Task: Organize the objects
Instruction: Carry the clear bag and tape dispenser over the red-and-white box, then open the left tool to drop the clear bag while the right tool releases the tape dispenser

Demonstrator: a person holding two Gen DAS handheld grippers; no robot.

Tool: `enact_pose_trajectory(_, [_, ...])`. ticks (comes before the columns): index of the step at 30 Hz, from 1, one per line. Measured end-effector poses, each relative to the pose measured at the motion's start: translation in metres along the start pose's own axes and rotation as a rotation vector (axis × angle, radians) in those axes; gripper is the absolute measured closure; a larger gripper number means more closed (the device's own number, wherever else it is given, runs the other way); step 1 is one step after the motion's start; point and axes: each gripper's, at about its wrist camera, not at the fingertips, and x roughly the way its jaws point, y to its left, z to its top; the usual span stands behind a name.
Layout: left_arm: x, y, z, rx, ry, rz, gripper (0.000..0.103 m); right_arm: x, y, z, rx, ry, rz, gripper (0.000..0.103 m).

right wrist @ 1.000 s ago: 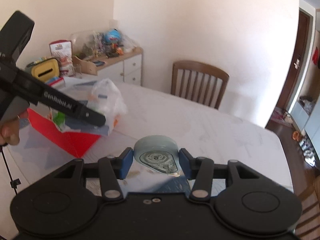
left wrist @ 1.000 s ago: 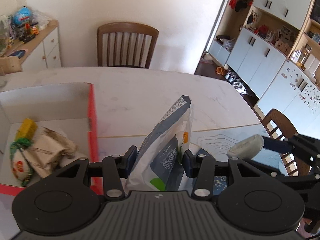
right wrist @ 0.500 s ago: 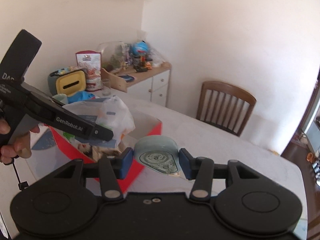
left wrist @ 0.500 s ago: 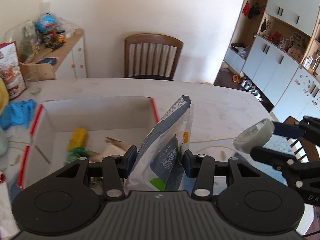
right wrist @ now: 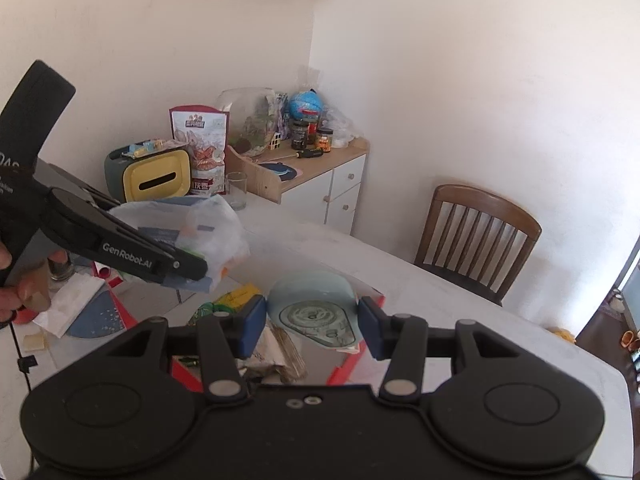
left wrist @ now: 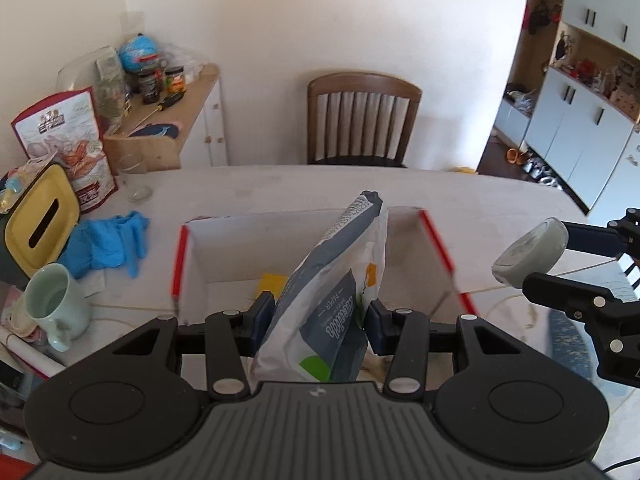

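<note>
1. Landmark: open cardboard box (left wrist: pixel 434 236), red outside, white inside, resting on the pale table (left wrist: pixel 280 188). All places below are given relative to it.
2. Left gripper (left wrist: pixel 318 320): jaws partly closed, blue pads pressing both sides of a white-and-grey paper packet (left wrist: pixel 336 292). The packet stands tilted, top corner leaning away from the camera, and hangs above the box's near half.
3. Right gripper (right wrist: pixel 312 320): jaws partly closed, pads clamped on a pale grey-green tape dispenser (right wrist: pixel 316 308), flat printed face toward the camera. In the left wrist view the same dispenser (left wrist: pixel 528 252) sits just outside the box's right wall, above the table.
4. In the right wrist view the left gripper (right wrist: pixel 188 270) crosses the frame from the left with the packet (right wrist: pixel 200 236) in its tips, over the box's far side; a person's hand (right wrist: pixel 24 280) grips its handle.
5. Box contents: a yellow item (left wrist: pixel 272 284) on the floor near the back wall, a green-and-white wrapped item (right wrist: pixel 208 308), and crumpled brown paper (right wrist: pixel 280 352) below the right gripper's pads.
6. Left of the box on the table: blue gloves (left wrist: pixel 108 240), a pale green mug (left wrist: pixel 56 308), a yellow-lidded container (left wrist: pixel 38 228), a clear glass (left wrist: pixel 134 176), a red-and-white snack bag (left wrist: pixel 68 140).
7. Beyond the box's far side: a wooden chair (left wrist: pixel 362 120) at the table edge.
</note>
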Motion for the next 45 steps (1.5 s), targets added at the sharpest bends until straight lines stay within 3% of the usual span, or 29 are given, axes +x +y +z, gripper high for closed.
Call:
enact_pose_trajectory(10, [0.050,0.031,-0.003,-0.018,0.072,0.027,0.057,0.044,0.023,-0.004,-0.015,0.087,0.011,0.054])
enact_pose_trajectory(27, [0.128,0.002,0.002,0.093,0.174,-0.043,0.057,0.091,0.038,-0.023,-0.019,0.226,0.027,0.054])
enact_pose_trajectory(38, [0.139,0.004,-0.004,0.104,0.200,-0.026,0.053,0.114,0.037,-0.022,-0.009,0.249,0.007,0.053])
enact_pose_trajectory(45, [0.135,0.012,-0.006,0.069,0.199,-0.039,0.040,0.120,0.031,-0.023,0.026,0.270,0.012,0.051])
